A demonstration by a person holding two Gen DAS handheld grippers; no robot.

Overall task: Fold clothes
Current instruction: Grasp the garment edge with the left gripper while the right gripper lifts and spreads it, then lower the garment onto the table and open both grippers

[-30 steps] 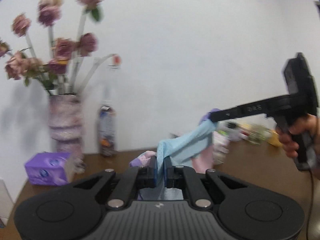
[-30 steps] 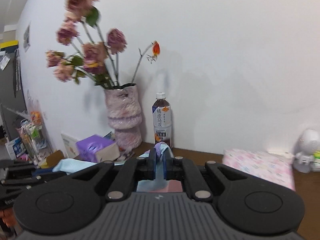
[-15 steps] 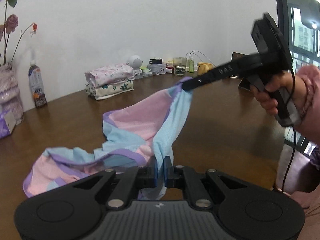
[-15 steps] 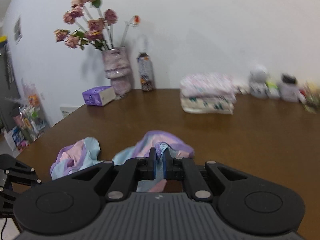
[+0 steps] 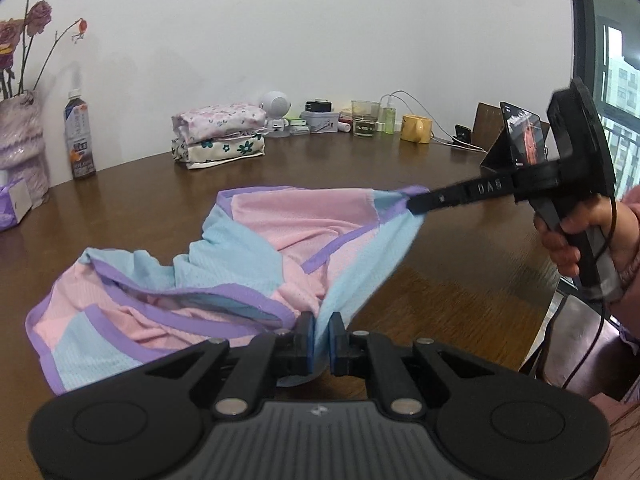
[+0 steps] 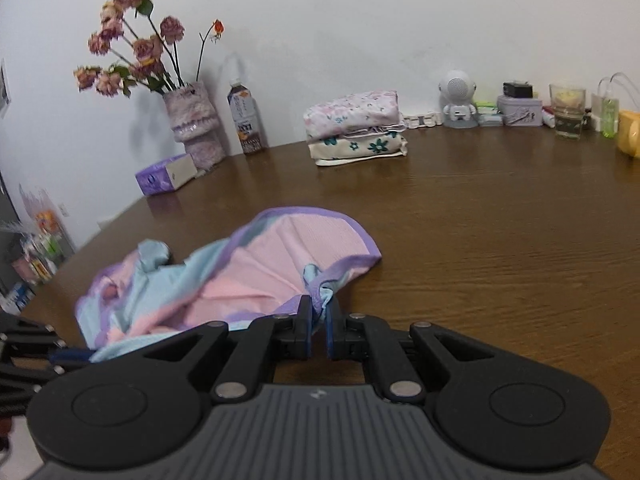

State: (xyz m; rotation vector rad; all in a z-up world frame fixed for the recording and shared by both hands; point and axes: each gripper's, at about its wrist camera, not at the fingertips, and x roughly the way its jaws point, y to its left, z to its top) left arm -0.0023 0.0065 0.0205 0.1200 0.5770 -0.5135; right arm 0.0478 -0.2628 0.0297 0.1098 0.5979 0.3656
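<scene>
While my left hand-held gripper [image 5: 320, 336] stays clamped on a pale blue edge of the pink, blue and purple garment [image 5: 256, 248], most of the cloth lies crumpled on the brown surface [image 5: 440, 280] just ahead of it and to its left. To its right, the fabric rises taut to my right hand-held gripper [image 6: 318, 330], pinched shut on a purple-trimmed corner. Folded clothes [image 6: 356, 128] sit well beyond both.

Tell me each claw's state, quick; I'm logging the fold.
Left claw: shut on the pink, blue and purple garment.
Right claw: shut on the same garment's purple-trimmed edge.
</scene>
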